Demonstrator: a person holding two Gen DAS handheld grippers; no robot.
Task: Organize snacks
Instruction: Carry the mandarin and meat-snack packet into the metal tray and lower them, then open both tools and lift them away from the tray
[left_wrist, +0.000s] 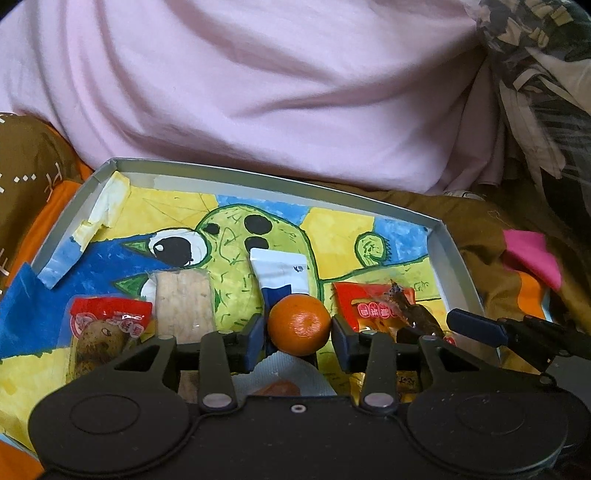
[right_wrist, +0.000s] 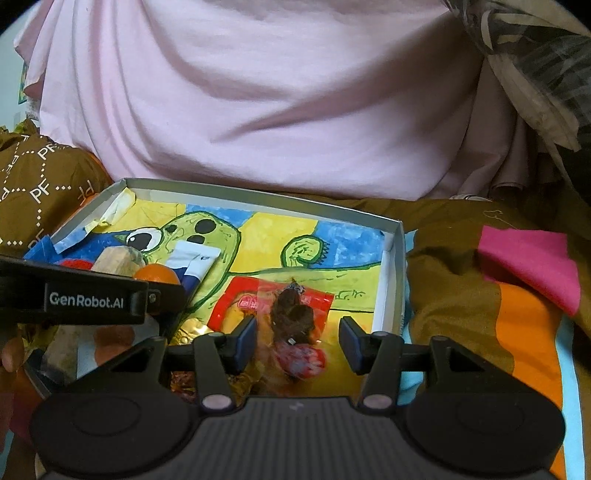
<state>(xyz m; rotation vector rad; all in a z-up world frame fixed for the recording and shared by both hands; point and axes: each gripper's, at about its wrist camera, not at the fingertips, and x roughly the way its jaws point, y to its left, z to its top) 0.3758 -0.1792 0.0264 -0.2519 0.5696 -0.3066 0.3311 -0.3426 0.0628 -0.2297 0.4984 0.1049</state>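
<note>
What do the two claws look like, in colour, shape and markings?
Both claws are matte black plastic with two round discs at the base and angular linkage bars with silver pivot pins. The fingertips carry dark blue pads. The left claw shows white "GenRobot.AI" lettering on its side in the right wrist view. The right claw has a ribbed grey-black top panel. No cables or sleeves are visible.

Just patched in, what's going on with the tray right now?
A person is sorting snacks in a painted tray on a bed. The left gripper brackets an orange, fingers open and not clearly pinching. The right gripper is open around a red snack packet. More packets lie on the tray's left.
</note>
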